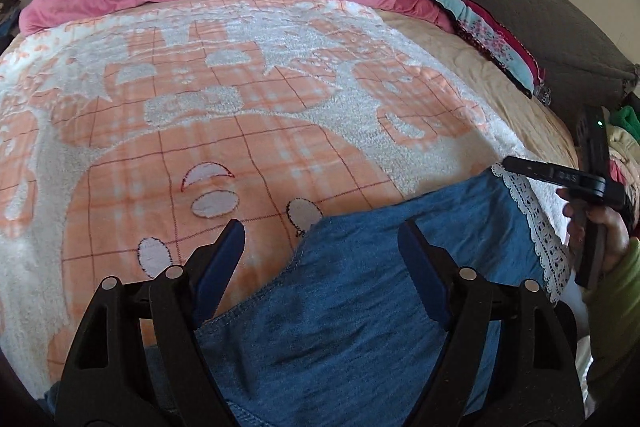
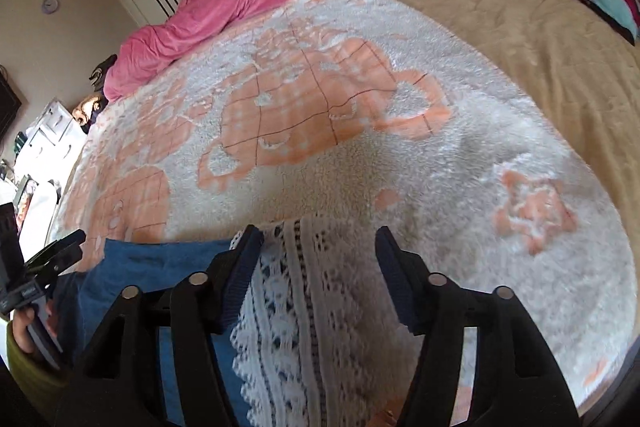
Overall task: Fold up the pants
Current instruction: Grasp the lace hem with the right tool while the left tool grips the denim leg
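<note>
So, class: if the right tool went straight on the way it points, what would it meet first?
Probably the white lace hem of the blue pants; it lies between the right tool's open fingers, though depth is unclear.

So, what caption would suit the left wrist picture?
Open left gripper above blue pants with lace hem on a bed.

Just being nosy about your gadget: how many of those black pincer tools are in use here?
2. The left gripper stands open above the blue pants. The right gripper is over their white lace hem, jaws apart. Others could be out of view.
</note>
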